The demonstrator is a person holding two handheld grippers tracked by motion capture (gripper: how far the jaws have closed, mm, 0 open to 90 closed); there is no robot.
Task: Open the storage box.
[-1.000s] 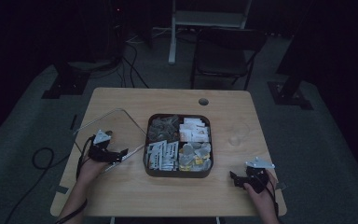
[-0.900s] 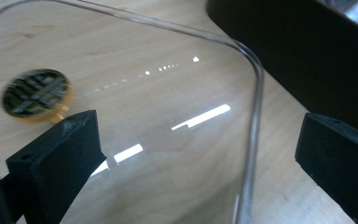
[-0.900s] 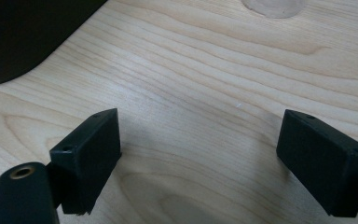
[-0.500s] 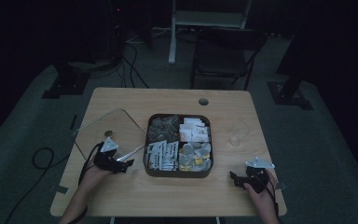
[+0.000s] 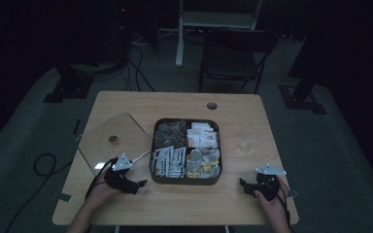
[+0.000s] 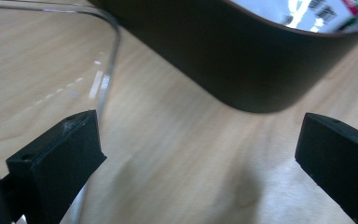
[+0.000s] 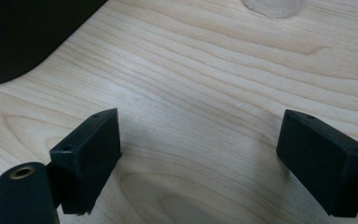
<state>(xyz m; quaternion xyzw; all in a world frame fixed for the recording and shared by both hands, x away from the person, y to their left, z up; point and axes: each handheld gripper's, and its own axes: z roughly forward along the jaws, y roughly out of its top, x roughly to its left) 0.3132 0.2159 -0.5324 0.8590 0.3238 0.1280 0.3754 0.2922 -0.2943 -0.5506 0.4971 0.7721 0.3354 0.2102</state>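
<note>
A dark brown square tray (image 5: 156, 144) with four compartments of wrapped tea bags and packets sits mid-table. Its clear lid (image 5: 108, 138) lies flat on the table to the tray's left. My left gripper (image 5: 140, 184) rests low by the tray's front left corner, open and empty; in the left gripper view the tray wall (image 6: 223, 60) is just ahead and the lid's edge (image 6: 106, 81) runs past the left jaw. My right gripper (image 5: 243, 186) is open over bare wood near the front right, with the tray corner (image 7: 23, 42) at upper left.
A small clear round object (image 5: 248, 138) lies right of the tray. The table (image 5: 184, 204) has a cable hole (image 5: 211, 105) at the back. A dark chair (image 5: 233, 53) stands behind the table, and cables (image 5: 43, 162) trail over the floor at left.
My left gripper has moved right and toward the front, from over the lid's edge to the tray's front left corner. The right gripper has stayed put.
</note>
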